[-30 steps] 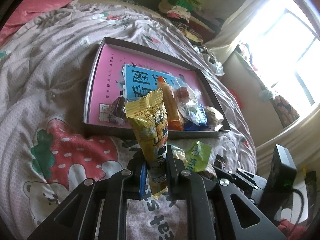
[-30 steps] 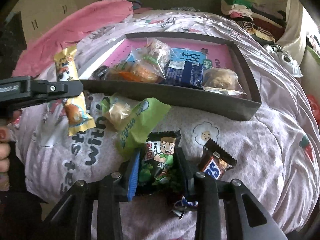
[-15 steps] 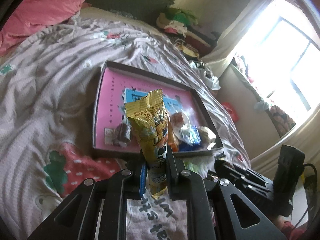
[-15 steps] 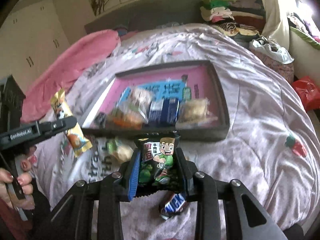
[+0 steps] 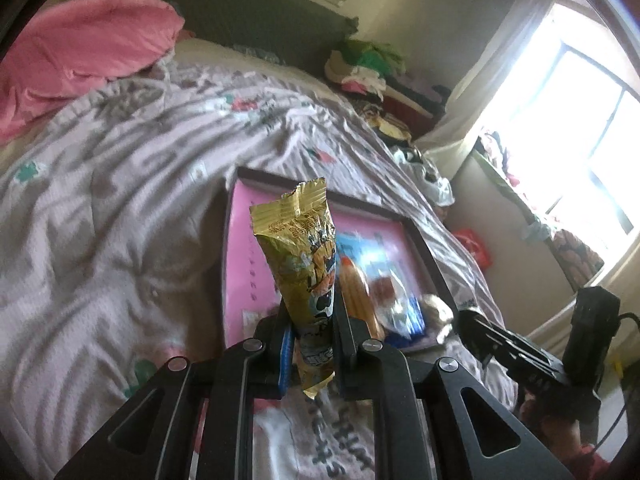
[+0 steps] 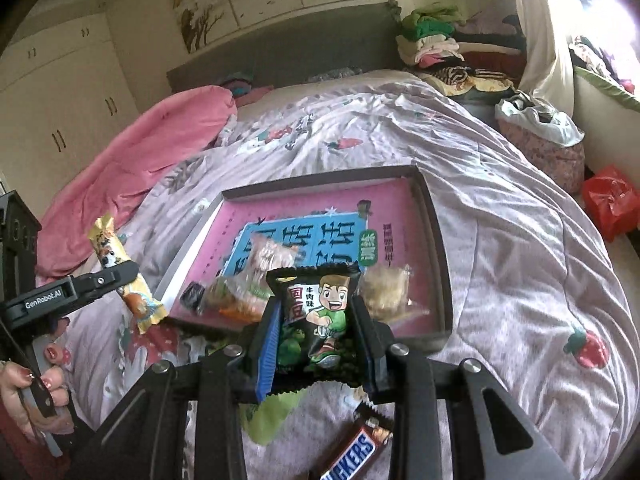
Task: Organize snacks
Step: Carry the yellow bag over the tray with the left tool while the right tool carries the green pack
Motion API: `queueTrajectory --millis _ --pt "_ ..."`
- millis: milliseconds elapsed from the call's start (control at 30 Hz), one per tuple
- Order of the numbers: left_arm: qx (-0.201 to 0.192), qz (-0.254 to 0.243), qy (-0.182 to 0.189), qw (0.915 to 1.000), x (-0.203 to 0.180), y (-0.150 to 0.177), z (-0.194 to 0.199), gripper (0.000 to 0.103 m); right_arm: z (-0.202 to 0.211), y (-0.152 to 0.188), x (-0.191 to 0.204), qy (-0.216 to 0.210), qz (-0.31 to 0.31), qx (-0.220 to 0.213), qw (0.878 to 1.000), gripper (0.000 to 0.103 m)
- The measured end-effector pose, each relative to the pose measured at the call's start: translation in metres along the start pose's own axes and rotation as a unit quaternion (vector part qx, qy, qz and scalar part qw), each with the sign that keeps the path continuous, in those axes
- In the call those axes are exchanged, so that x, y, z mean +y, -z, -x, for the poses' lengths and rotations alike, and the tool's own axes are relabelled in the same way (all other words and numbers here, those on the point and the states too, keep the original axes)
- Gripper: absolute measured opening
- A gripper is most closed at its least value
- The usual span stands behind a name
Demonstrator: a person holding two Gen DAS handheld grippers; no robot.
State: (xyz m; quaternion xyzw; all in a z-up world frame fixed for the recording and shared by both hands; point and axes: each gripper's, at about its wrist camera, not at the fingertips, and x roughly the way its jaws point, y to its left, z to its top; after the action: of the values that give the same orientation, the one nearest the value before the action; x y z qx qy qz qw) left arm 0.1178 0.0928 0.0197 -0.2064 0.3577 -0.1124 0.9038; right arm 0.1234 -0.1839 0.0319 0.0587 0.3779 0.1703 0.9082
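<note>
My left gripper (image 5: pixel 312 336) is shut on the lower part of a yellow snack packet (image 5: pixel 298 240), which stands upright above the bed. My right gripper (image 6: pixel 316 332) is shut on a black packet with a cartoon boy (image 6: pixel 320 304), held just in front of the tray's near rim. The dark-rimmed tray (image 6: pixel 436 240) with a pink bottom lies on the quilt. It holds an orange stick snack (image 5: pixel 356 296), clear bags and a pale cake (image 6: pixel 384 292). A Snickers bar (image 6: pixel 352 452) and a green packet (image 6: pixel 272 416) lie on the quilt below the right gripper.
A pink blanket (image 6: pixel 160 140) lies at the left of the bed and piled clothes (image 6: pixel 432 40) sit at its head. A white plastic bag (image 6: pixel 536 120) and a red bag (image 6: pixel 608 204) are off the right side. A hand (image 6: pixel 44 376) holds the left gripper's handle.
Both grippers have risen from the quilt with their packets and tilted up, so the tray now looks lower and farther. The Snickers bar and green packet stayed on the quilt.
</note>
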Motion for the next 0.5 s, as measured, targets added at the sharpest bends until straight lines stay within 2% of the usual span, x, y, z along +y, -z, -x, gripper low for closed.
queueTrajectory --millis 267,500 --pt "-0.032 0.009 -0.008 0.9994 0.012 -0.019 -0.005 0.016 -0.009 -0.011 0.001 0.006 0.003 -0.011 1.000 0.034" --pt "-0.014 0.006 -0.002 0.9999 0.012 -0.016 -0.024 0.016 -0.022 -0.013 0.001 0.008 0.001 -0.007 1.000 0.034"
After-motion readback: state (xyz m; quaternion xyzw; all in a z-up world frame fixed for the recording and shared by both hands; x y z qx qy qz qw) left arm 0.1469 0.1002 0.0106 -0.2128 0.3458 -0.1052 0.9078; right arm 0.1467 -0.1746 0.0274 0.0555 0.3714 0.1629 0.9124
